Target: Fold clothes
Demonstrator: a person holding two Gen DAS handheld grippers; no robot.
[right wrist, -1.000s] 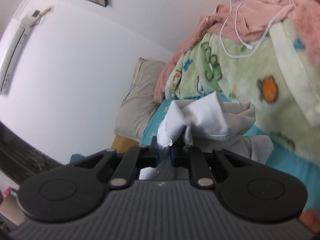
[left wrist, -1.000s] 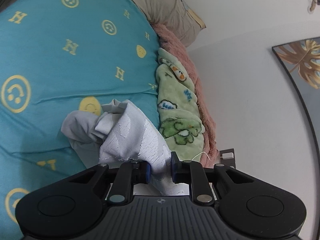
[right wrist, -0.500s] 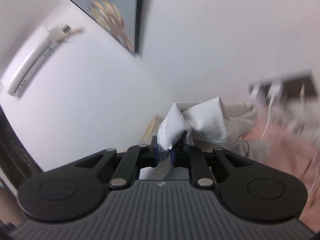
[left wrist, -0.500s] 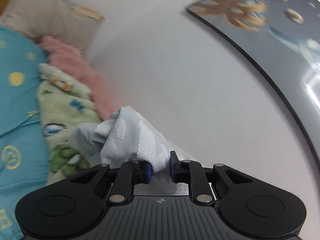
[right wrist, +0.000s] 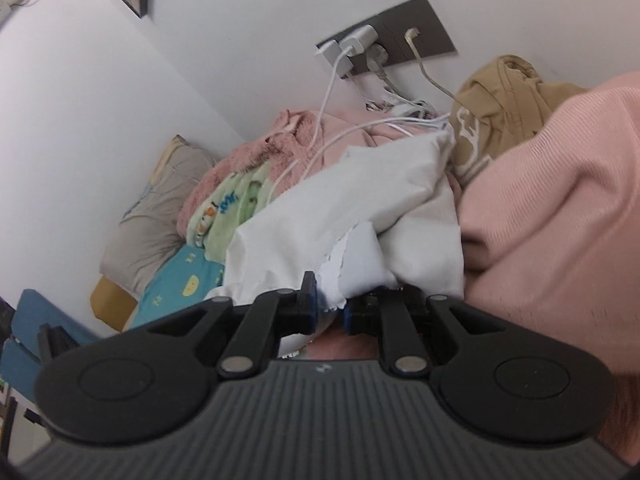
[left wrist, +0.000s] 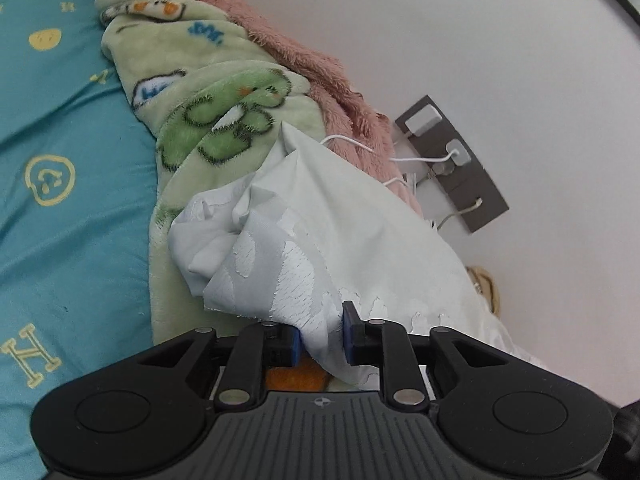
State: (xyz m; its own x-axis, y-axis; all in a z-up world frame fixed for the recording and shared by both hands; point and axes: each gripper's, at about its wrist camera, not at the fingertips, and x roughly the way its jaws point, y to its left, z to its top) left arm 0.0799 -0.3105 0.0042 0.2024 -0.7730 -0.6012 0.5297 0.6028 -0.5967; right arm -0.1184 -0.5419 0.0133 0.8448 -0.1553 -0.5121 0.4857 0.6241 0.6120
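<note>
A pale grey-white garment with a cracked white print lies bunched over the green blanket and spreads toward the wall. My left gripper is shut on a fold of it near the print. In the right wrist view the same white garment stretches ahead, and my right gripper is shut on its ragged printed edge. Beside it on the right lie a pink ribbed garment and a tan garment.
A teal bedsheet with yellow smileys covers the bed. A green cartoon blanket and a pink fluffy blanket lie along the wall. A wall socket panel holds chargers with white cables. A grey pillow lies far left.
Both grippers swung up toward the wall, then came down with the garment, which now lies farther along the bed over the blankets by the socket panel. Both stay shut on it.
</note>
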